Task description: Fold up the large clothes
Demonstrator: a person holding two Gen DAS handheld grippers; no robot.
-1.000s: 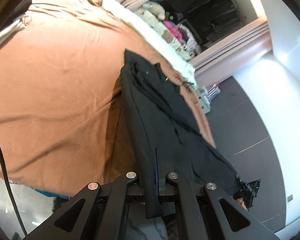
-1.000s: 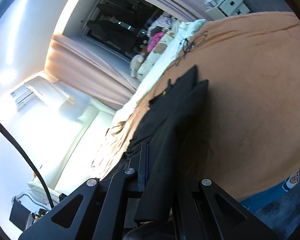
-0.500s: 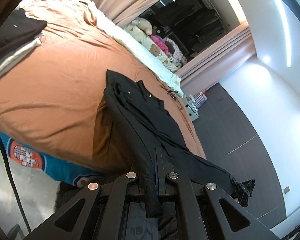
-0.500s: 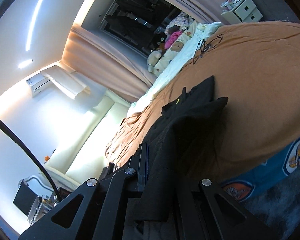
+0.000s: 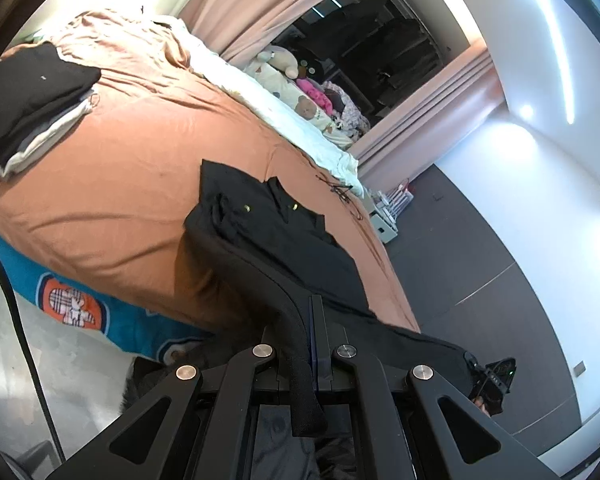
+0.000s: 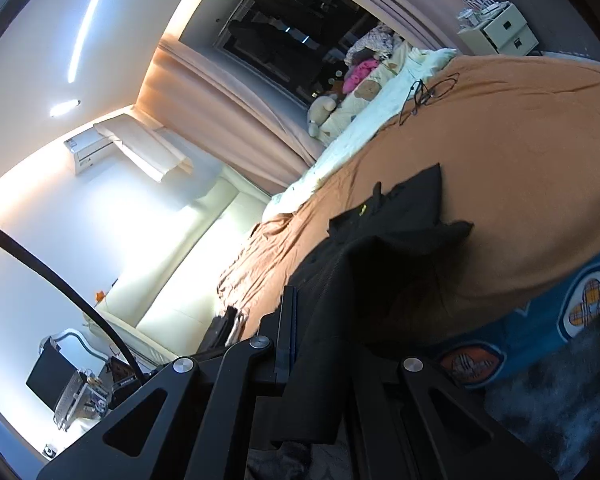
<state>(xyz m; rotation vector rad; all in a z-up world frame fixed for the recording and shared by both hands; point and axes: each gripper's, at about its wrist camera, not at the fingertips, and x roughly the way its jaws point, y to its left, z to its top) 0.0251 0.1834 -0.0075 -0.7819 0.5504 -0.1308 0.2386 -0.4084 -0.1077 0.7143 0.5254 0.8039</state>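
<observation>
Garment: long black fabric garment (image 5: pixel 300 256) lay across orange bedspread (image 5: pixel 132 184).
Grippers: left gripper (image 5: pixel 306 320) and right gripper (image 6: pixel 300 320), 2 clamped on its hem.
Risk: hem probably slips if pulled unevenly.

Both wrist views close over own jaws, tilted, facing bed (image 5: pixel 112 184); shared: black garment (image 5: pixel 284 240), curtains (image 6: pixel 228 80).

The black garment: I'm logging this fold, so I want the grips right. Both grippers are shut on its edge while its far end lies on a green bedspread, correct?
Not quite. The bedspread is orange-brown, not green, as the left wrist view shows. The rest holds: the left gripper and the right gripper are both shut on the black garment, whose far end lies on the bed.
</observation>
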